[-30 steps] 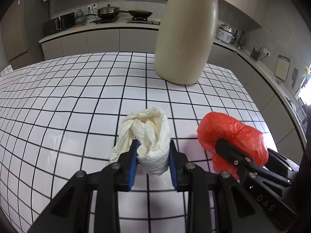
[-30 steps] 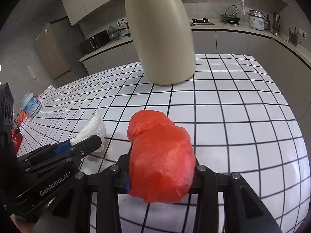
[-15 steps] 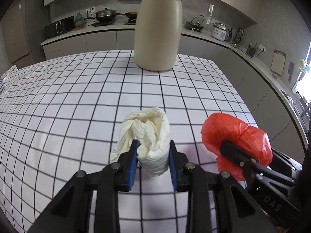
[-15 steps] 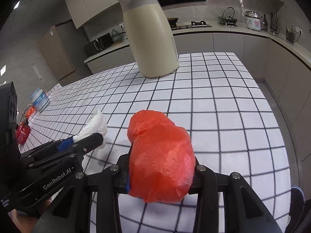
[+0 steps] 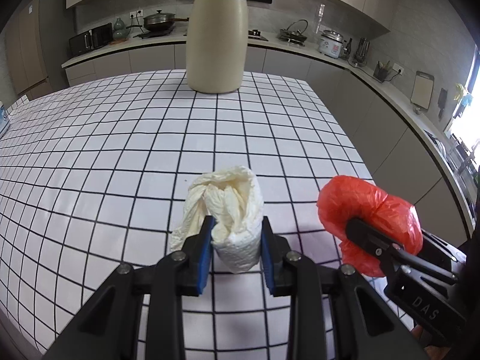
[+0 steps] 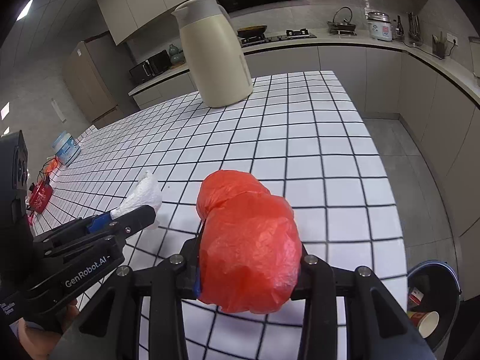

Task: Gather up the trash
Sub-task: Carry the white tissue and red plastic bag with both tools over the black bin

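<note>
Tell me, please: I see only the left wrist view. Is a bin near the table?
Observer: Yes. A dark bin stands on the floor by the table corner, right of the right hand-held gripper.
Operator: Is it empty?
Observer: No. A paper cup lies inside.
Operator: Is other trash left on the table?
Observer: Far left, a small red packet lies beside a white jar. The red bag and the tissue are both gripped.

Two wrist fisheyes angled down, sharing tiled counter (image 5: 120,156), jug (image 6: 214,54)
</note>
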Action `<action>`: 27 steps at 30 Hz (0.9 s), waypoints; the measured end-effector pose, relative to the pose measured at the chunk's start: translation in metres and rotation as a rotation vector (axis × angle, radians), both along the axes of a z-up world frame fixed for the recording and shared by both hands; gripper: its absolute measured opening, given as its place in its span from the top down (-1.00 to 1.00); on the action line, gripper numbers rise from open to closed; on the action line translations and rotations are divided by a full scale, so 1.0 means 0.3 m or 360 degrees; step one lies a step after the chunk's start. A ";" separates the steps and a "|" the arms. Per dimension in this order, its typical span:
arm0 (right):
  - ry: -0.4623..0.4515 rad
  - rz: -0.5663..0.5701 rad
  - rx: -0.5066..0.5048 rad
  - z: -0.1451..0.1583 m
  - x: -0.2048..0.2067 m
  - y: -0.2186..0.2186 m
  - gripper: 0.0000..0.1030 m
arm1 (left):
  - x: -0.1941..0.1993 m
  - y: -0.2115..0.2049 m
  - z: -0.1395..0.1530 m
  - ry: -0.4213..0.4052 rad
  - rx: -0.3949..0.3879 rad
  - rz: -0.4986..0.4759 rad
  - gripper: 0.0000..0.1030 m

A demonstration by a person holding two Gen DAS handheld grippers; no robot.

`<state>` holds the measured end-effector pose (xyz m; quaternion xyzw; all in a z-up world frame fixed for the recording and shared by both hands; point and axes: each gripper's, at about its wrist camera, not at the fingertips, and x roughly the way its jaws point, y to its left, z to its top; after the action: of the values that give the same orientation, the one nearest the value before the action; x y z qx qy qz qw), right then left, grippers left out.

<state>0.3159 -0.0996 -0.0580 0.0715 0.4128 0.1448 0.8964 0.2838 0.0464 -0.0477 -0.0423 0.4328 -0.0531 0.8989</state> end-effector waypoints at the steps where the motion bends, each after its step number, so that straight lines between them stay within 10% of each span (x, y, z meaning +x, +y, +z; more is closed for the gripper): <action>1: 0.0002 -0.0007 0.0002 0.000 -0.012 -0.015 0.20 | -0.008 -0.009 0.002 -0.0004 0.0001 -0.0006 0.41; 27: -0.0023 -0.0270 0.0054 0.041 -0.282 -0.422 0.20 | -0.158 -0.410 0.041 -0.0032 0.0017 -0.0362 0.41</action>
<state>0.2313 -0.2262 -0.0458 0.1203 0.3964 0.0757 0.9070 0.2365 -0.0765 -0.0355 0.0123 0.4261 -0.1528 0.8916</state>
